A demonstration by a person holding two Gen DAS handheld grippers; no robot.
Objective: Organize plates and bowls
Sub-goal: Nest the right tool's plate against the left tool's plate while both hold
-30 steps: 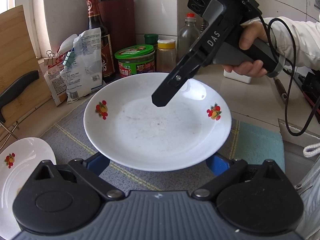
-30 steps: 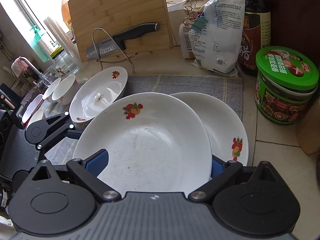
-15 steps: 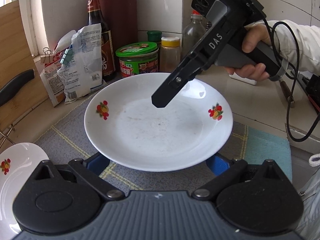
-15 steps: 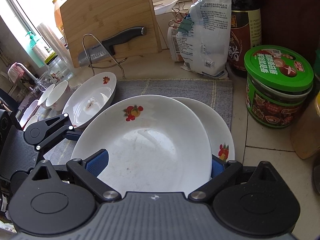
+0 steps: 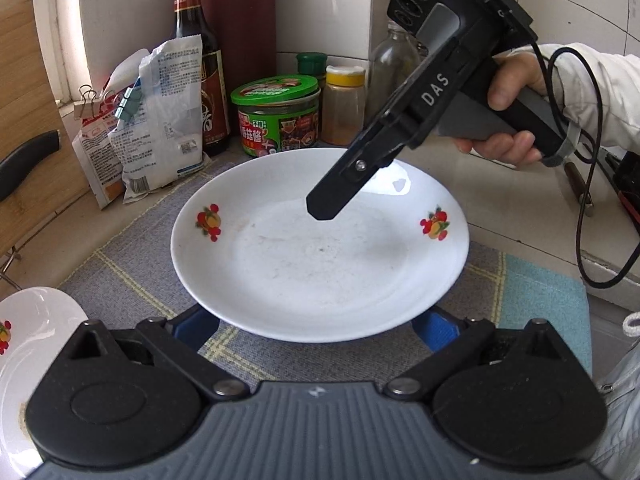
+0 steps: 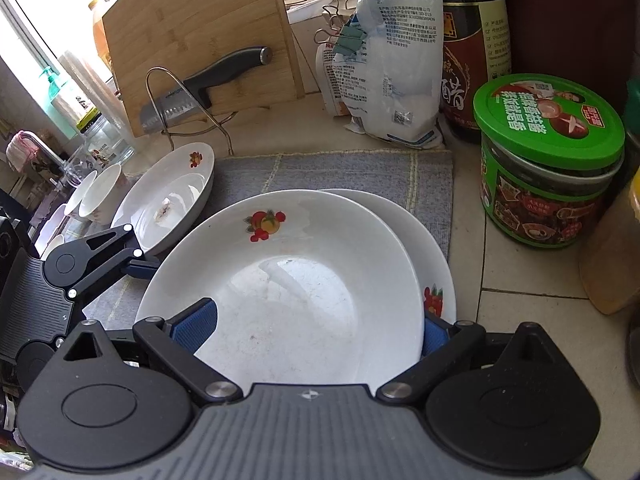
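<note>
The right gripper (image 6: 316, 326) fingers clamp a plate (image 6: 288, 280) over another plate (image 6: 434, 256); the left gripper (image 5: 316, 326) fingers spread wide.

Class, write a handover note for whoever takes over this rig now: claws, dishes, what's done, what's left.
Left claw: open, pads under the near rim of the top plate.
Right claw: straddles that plate's rim; grip unclear.
Done: it is over a second plate on the grey mat; not clearly set down.
Left: third plate and bowls nearby are unstacked.
</note>
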